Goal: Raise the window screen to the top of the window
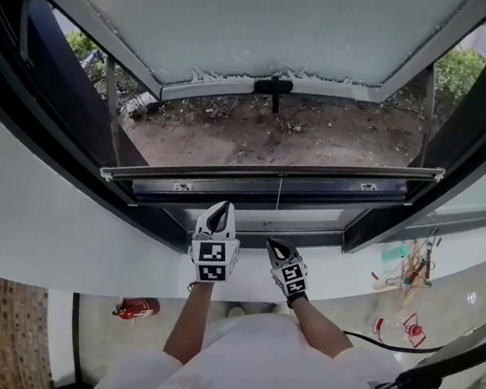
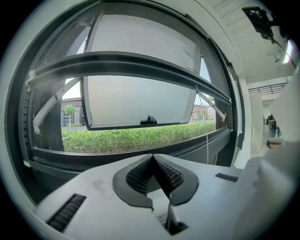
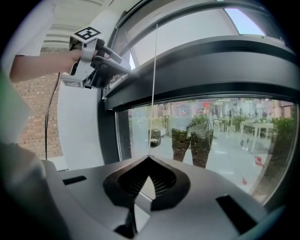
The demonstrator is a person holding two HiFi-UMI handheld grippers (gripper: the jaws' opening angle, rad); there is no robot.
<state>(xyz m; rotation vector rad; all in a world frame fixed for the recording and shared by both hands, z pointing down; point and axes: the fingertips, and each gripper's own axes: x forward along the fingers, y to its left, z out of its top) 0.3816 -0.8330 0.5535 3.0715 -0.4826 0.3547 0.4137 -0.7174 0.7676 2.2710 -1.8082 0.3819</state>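
Note:
The screen's dark bottom bar [image 1: 271, 173] spans the window frame, with open air and the tilted-out sash [image 1: 278, 29] beyond it. A thin pull cord [image 1: 277, 203] hangs from the bar's middle down to my right gripper [image 1: 282, 249]. In the right gripper view the cord [image 3: 154, 84] runs straight into the tip of my right gripper [image 3: 149, 158], whose jaws are shut on it. My left gripper [image 1: 219, 213] is shut with nothing in it. Its tip points up at the bar's underside [image 3: 211, 65]. I cannot tell whether it touches the bar.
A white sill [image 1: 65, 240] runs below the window. The sash handle [image 1: 274, 86] sits on the sash's lower edge. A red fire extinguisher [image 1: 138, 309] lies on the floor at left. Red and orange bits [image 1: 407, 276] lie at right.

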